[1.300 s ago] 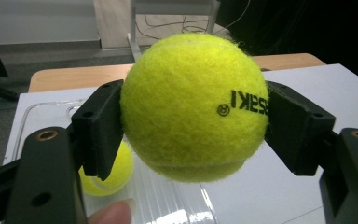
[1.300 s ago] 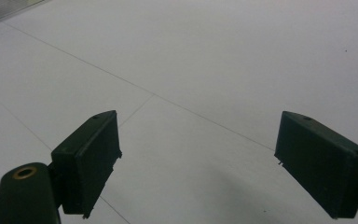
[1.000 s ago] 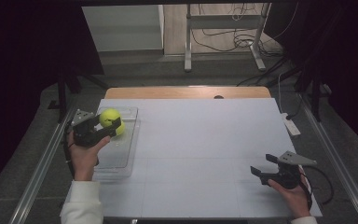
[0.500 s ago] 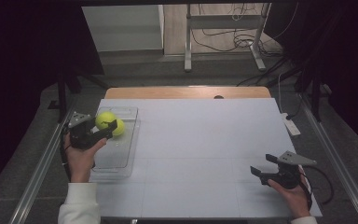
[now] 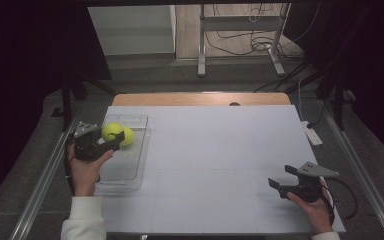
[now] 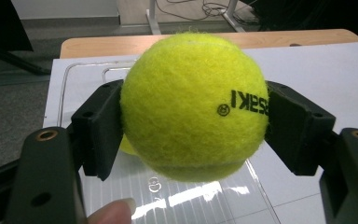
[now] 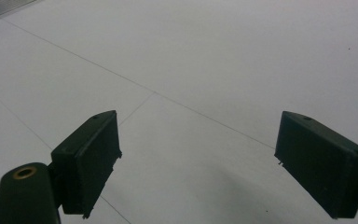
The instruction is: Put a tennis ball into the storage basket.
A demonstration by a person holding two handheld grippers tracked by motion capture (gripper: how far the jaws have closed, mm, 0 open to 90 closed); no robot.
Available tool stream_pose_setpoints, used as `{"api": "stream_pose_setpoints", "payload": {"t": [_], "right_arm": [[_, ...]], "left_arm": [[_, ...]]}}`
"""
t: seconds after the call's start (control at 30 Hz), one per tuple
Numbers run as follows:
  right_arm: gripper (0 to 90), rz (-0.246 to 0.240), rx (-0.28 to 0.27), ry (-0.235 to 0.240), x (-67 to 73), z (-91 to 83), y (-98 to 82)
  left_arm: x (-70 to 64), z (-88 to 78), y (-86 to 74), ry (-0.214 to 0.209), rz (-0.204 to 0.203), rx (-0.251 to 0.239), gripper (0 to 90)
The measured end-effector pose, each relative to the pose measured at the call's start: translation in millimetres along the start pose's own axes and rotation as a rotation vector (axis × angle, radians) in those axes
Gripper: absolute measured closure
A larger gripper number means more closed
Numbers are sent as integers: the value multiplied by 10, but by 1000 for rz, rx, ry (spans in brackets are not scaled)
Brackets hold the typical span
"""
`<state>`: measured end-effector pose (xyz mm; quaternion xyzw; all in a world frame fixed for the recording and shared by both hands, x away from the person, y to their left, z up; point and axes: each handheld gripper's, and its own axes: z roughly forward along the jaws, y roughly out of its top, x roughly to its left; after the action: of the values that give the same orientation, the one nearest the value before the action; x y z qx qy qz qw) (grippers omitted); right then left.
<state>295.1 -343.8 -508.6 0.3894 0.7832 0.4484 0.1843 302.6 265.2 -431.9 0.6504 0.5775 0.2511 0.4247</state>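
Note:
A yellow tennis ball [image 6: 193, 107] with black lettering sits between the pads of my left gripper [image 6: 193, 126], which is shut on it. In the high view the left gripper [image 5: 114, 134] holds this ball [image 5: 110, 131] just above the far end of a clear plastic tray [image 5: 125, 172] at the table's left side. A second yellow ball [image 5: 127, 136] lies in the tray right behind the held one, and a sliver of it [image 6: 127, 145] peeks out under the held ball. My right gripper [image 5: 280, 177] rests low at the table's near right, open [image 7: 196, 158], with bare white tabletop between its jaws.
The white tabletop [image 5: 220, 150] has faint grid lines, and its wooden far edge [image 5: 200, 99] shows beyond. A small white object [image 5: 311, 134] lies at the right edge. Metal rails run along both sides, and stand legs with cables are on the floor behind.
My left gripper has drifted slightly to the left with the ball still in its grip. The right gripper has stayed where it was.

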Motion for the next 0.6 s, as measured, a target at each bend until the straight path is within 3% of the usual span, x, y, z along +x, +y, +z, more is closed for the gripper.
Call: {"api": "stream_pose_setpoints", "payload": {"t": [0.6], "right_arm": [[140, 1, 0, 0, -1, 0, 0]], "left_arm": [[32, 72, -51, 20, 11, 57, 269]]}}
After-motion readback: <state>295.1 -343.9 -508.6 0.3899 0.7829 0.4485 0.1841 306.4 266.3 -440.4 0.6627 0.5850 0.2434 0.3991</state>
